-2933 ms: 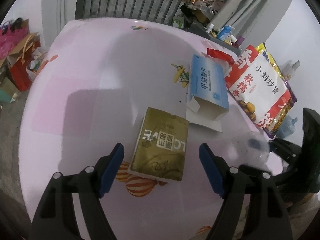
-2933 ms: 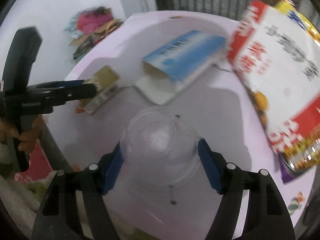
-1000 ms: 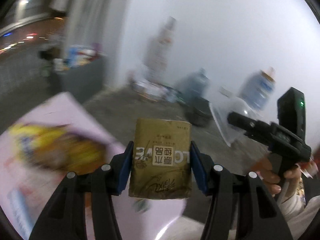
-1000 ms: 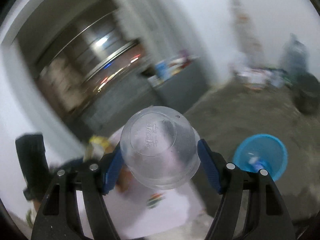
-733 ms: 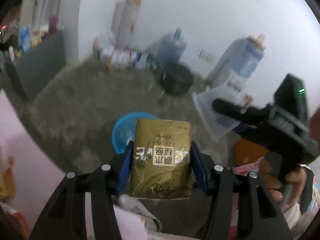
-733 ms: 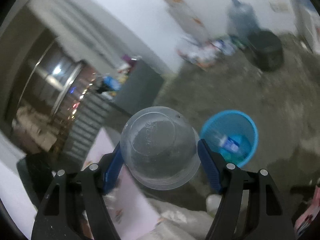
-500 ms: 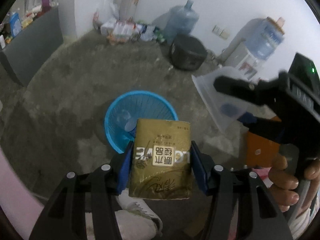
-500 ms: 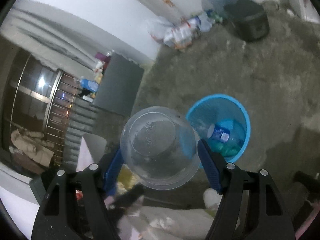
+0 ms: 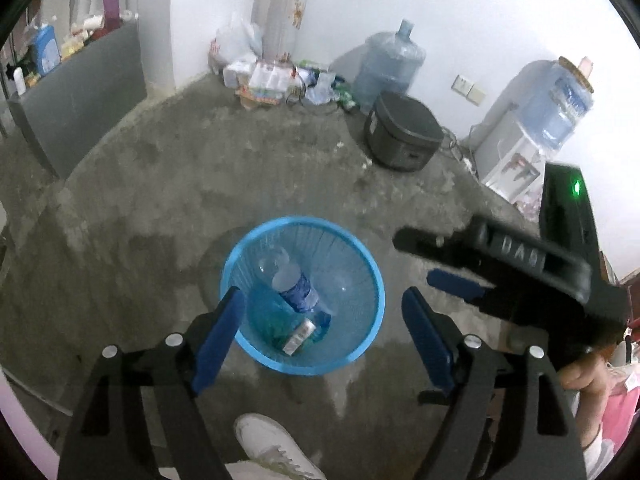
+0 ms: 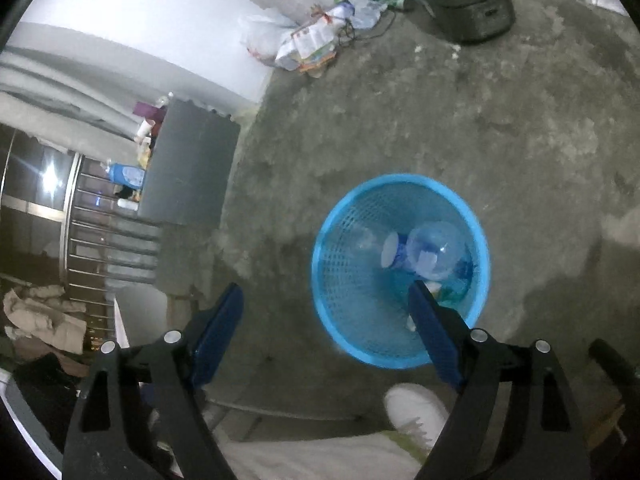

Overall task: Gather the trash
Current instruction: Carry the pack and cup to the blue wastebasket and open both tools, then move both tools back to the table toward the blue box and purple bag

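The left gripper (image 9: 322,316) hangs over a blue mesh wastebasket (image 9: 372,280) on the bare concrete floor (image 9: 160,208), its blue-padded jaws opening, spread wide with nothing between them. Inside the basket a clear plastic bottle (image 9: 294,286) with a blue label lies tilted, its long axis running from upper left to lower right in the left wrist view (which end carries the cap cannot be made out). Just near of it, at the bottom of the basket, sits the gold packet (image 9: 298,338), slanted with its long axis from lower left to upper right. The right gripper (image 10: 324,320) points down beside the same wastebasket (image 10: 332,292), its jaws also opening and holding nothing. In the right wrist view a clear plastic cup (image 10: 436,250) sits in the basket, on top of the bottle, its round end turned toward the camera. A white shoe (image 9: 276,446) stands on the floor just near of the basket. Far behind, a dark cooker (image 9: 402,136) and a water jug (image 9: 390,66) stand by the wall.
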Action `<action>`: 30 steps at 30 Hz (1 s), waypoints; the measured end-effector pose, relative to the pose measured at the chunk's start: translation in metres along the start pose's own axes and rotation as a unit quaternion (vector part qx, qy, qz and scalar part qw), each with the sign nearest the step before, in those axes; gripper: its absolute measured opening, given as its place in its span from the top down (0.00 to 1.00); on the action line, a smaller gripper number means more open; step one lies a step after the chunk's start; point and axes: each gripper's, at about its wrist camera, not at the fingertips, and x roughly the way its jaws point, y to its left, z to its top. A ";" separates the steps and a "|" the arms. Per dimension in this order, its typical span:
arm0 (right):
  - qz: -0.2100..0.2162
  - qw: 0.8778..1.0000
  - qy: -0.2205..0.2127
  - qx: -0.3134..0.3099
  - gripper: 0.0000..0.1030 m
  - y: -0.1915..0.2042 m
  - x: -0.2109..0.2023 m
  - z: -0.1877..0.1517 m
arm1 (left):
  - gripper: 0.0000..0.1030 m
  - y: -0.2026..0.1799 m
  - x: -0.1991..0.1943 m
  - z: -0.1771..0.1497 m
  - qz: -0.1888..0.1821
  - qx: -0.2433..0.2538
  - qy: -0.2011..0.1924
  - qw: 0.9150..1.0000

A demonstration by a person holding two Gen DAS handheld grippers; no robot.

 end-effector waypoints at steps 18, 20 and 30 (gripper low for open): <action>-0.047 0.969 -0.165 -0.180 0.08 0.084 -0.095 -0.055 | 0.16 -0.021 -0.149 -0.019 -0.006 0.029 -0.140 0.990; -0.044 0.960 -0.184 -0.206 0.08 0.097 -0.108 -0.064 | 0.16 -0.021 -0.169 -0.025 -0.005 0.030 -0.157 0.987; -0.043 0.919 -0.278 -0.277 0.08 0.137 -0.154 -0.099 | 0.11 -0.006 -0.246 -0.063 0.050 0.037 -0.210 0.976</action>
